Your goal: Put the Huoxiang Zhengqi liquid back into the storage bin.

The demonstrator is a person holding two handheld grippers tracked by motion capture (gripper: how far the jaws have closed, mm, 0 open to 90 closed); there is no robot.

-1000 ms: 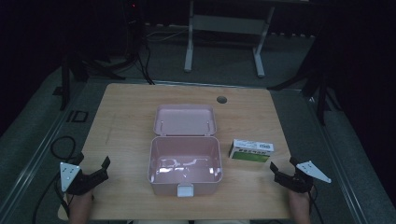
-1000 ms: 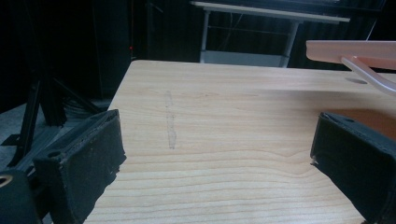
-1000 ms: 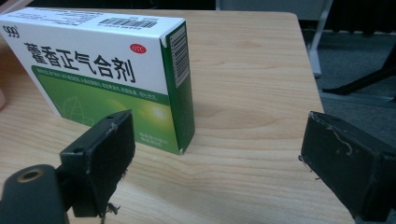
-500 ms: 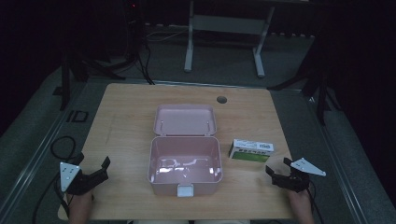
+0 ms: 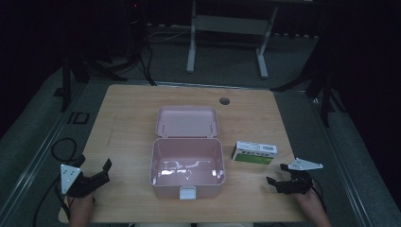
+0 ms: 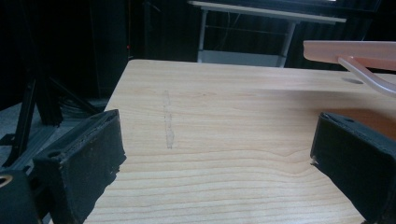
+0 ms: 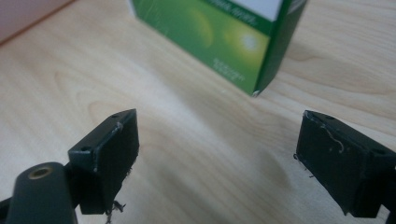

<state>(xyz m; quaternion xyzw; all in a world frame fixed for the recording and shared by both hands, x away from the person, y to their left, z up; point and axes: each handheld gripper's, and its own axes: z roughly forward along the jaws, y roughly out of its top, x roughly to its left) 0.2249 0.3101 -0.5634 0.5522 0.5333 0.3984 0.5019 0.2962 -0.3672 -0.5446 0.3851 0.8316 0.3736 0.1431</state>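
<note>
Now right gripper (image 5: 276, 181) near green box (image 5: 254, 153), jaws just narrowing, wide, nothing held

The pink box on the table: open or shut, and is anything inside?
Open and empty: the pink box has its lid folded back flat, and its bare bottom shows.

Bare tabletop (image 5: 127, 137) left; pink box (image 5: 187, 171) blocks centre.

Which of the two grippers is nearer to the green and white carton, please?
The right gripper: it sits just in front of the green and white carton, jaws open towards it. The left gripper is across the open pink box.
</note>
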